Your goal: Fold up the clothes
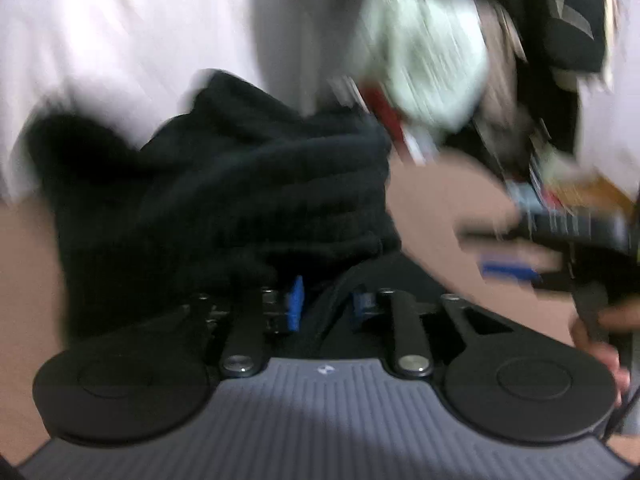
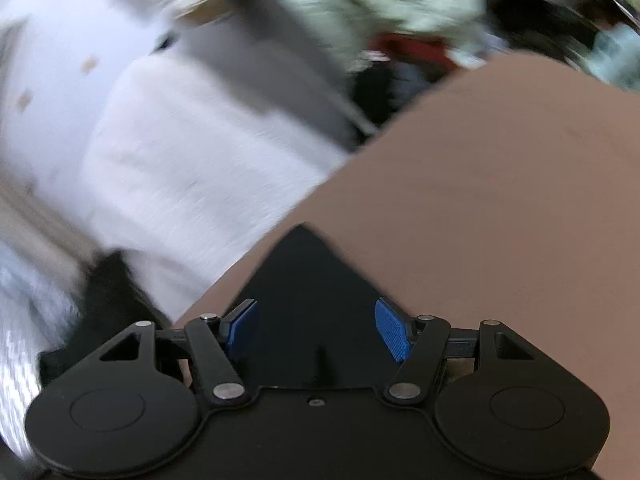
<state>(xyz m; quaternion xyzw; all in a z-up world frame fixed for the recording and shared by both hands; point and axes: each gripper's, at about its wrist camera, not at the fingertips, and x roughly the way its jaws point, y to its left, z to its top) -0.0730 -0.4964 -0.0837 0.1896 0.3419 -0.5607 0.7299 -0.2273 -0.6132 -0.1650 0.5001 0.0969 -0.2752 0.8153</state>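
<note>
**Left has the black knit, right is empty-handed**

Left gripper (image 1: 324, 308): its fingers (image 1: 295, 300) are pulled in close, with dark cloth running down between the blue pads, so I read that as a pinch on the black knit garment (image 1: 224, 200). The garment bunches up straight ahead of the fingers, ribbed folds running roughly across the view, draped over the brown worktop (image 1: 432, 200) with its bulk on the left side of the picture.

Right gripper (image 2: 318, 332): fingers (image 2: 394, 334) stand well apart and nothing's between them. The dark wedge there looks like part of the tool, not cloth. It's over bare worktop, white cloth (image 2: 180, 168) off to its left.

From the left wrist view you can see the right gripper out to the right of the garment, apart from it. So the free edge lies between the two hands. My guess is the right one needs to come across toward the knit. Everything's badly blurred, so the pile of other clothes (image 1: 424, 56) at the back is hard to sort.
</note>
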